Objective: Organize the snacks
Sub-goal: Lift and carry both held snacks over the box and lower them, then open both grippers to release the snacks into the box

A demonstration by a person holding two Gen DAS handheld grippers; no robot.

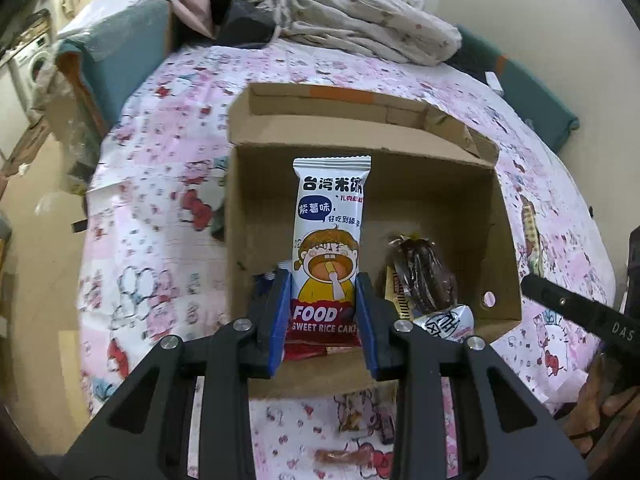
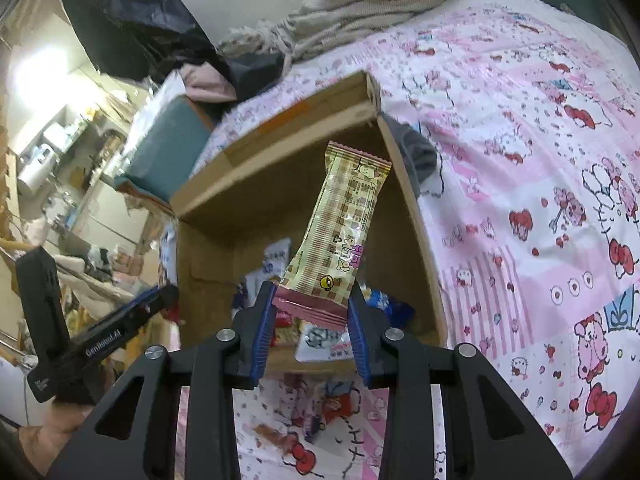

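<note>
Cardboard box (image 1: 496, 240) sits below both held snacks, the left gripper (image 1: 324, 300) clamping a white rice cake packet (image 1: 330, 236) and the right gripper (image 2: 312, 312) a beige wafer packet (image 2: 340, 232), so, mid-loading, I judge each needs lowering, then releasing.

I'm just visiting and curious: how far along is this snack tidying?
Partway. A few snacks already lie in the cardboard box. The left gripper holds a rice cake packet over it; the right gripper holds a beige wafer packet. Loose snacks still wait on the bedsheet.
</note>
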